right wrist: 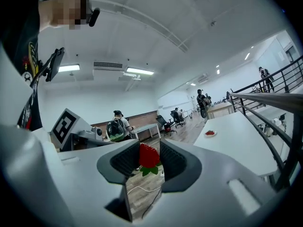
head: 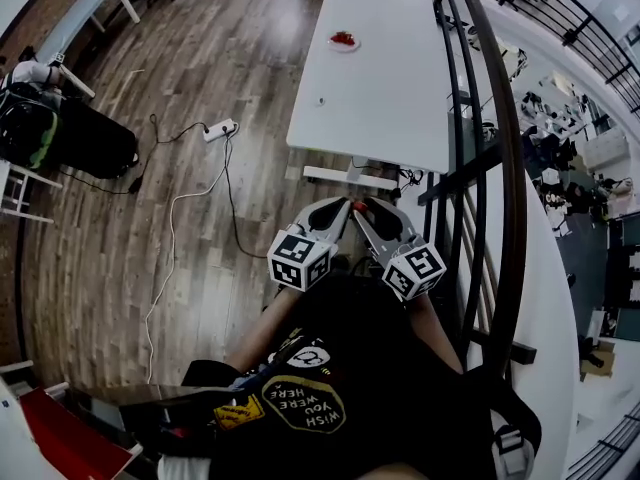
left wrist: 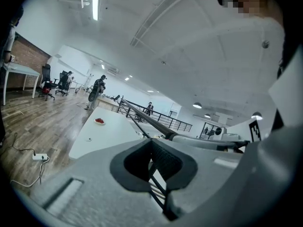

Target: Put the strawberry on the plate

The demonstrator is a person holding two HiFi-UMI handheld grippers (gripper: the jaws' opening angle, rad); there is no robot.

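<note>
Strawberry [right wrist: 149, 155] clamped in right tool [right wrist: 149, 163]; plate [right wrist: 210, 134] far, tiny.

The distant plate [head: 353, 46] holds something red, unidentifiable.

We list, from the head view:
- a white tabletop [head: 390, 78] at upper centre
- a wooden floor [head: 190, 78] filling the left side
- a white power strip [head: 220, 129] lying on that floor, its white cable [head: 172, 238] trailing toward the lower left
- a black bag [head: 72, 140] at the left edge
- a black railing [head: 518, 228] curving down the right

From the left gripper view we add:
- a ceiling light strip [left wrist: 96, 1] at upper left
- office chairs [left wrist: 47, 79] at far left
</note>
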